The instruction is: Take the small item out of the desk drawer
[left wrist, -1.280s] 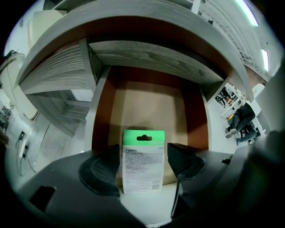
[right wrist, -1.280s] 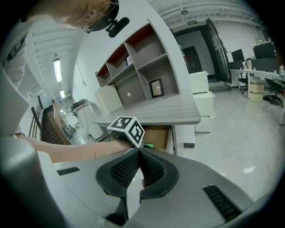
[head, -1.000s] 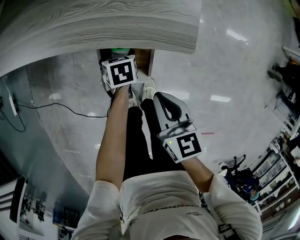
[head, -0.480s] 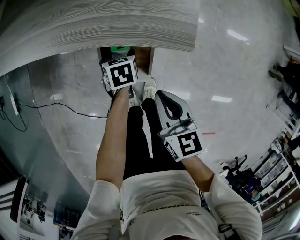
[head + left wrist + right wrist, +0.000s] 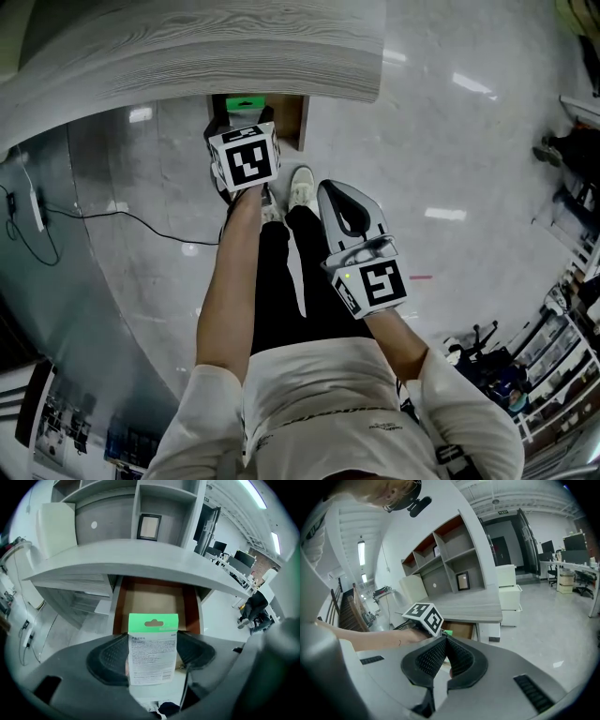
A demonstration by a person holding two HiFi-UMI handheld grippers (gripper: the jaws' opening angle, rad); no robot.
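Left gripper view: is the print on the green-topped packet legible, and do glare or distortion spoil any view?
Left gripper view: the packet is centred and evenly lit, but its print is too fine to read; fisheye bends the desk and the corners go black. Head view: ceiling lights glare off the glossy floor. Right gripper view: same fisheye, with the near left edge blurred.

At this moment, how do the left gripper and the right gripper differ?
The left gripper is shut on a green-topped packet; the right gripper is shut on nothing, jaws together. The left gripper is held out by the open drawer; the right gripper hangs back over the person's leg. Both carry a marker cube.
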